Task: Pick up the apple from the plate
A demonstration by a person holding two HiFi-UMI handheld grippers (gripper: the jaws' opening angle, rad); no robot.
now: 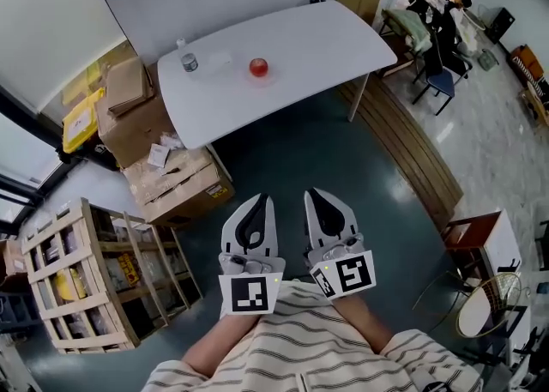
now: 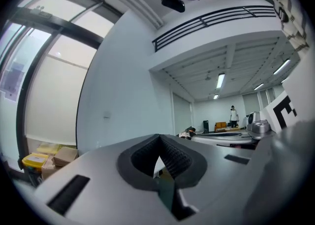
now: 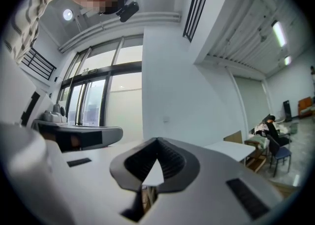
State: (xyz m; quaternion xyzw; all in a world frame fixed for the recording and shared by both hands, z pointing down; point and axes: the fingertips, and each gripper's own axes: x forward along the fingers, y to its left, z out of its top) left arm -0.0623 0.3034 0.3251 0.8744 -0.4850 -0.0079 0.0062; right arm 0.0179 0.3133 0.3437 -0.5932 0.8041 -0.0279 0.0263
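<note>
A red apple (image 1: pixel 258 67) sits on the white table (image 1: pixel 326 34) at the far end of the room; I cannot make out the plate under it against the white top. My left gripper (image 1: pixel 262 202) and right gripper (image 1: pixel 316 196) are held side by side over the dark floor, well short of the table, both shut and holding nothing. In the left gripper view the left gripper (image 2: pixel 160 159) points level at a white wall with its jaws together. The right gripper (image 3: pixel 156 161) looks the same in its own view, with a corner of the table behind it.
A small can (image 1: pixel 189 62) stands on the table left of the apple. Cardboard boxes (image 1: pixel 141 120) and a wooden crate (image 1: pixel 90 274) fill the left side. A wooden bench (image 1: pixel 403 150) lies right of the table, with chairs and clothes (image 1: pixel 433 26) beyond.
</note>
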